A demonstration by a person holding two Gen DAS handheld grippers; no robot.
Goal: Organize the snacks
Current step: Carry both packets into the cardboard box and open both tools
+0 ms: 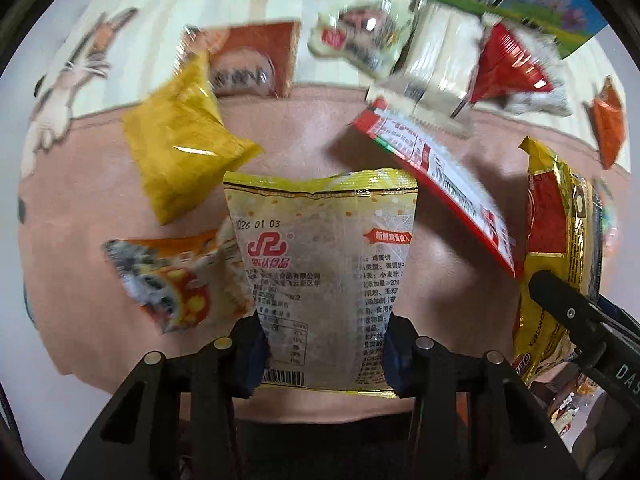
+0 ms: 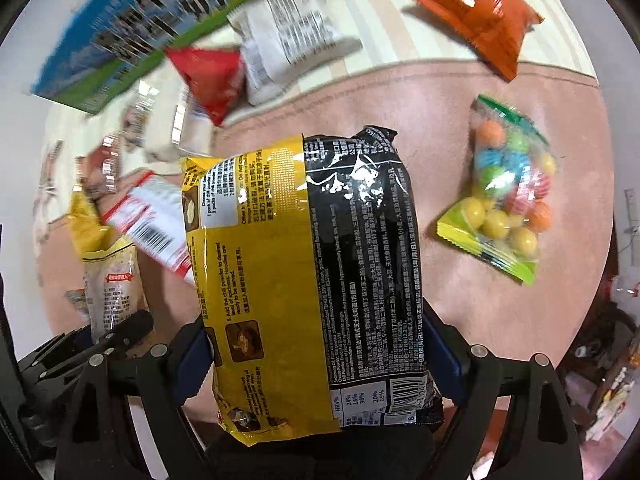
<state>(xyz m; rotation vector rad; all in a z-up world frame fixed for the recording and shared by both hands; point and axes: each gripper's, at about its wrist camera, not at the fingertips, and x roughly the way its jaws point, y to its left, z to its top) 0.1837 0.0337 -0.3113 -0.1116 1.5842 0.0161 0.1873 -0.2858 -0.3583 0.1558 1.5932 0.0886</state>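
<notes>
While clamped, each packet fills its jaws

Both views are bright and evenly lit, pretty flat indoor light with no harsh shadows, just soft dark patches on the pink cloth under the packets. Heavy fisheye bend everywhere, with black vignette at the corners. Motion blur smears the far edge in both (the blue and green box is basically streaks), while the held stuff stays sharp: you can read print on the pale yellow packet. White glare spots sit on the noodle pack, especially its black half, and the orange bag.
</notes>
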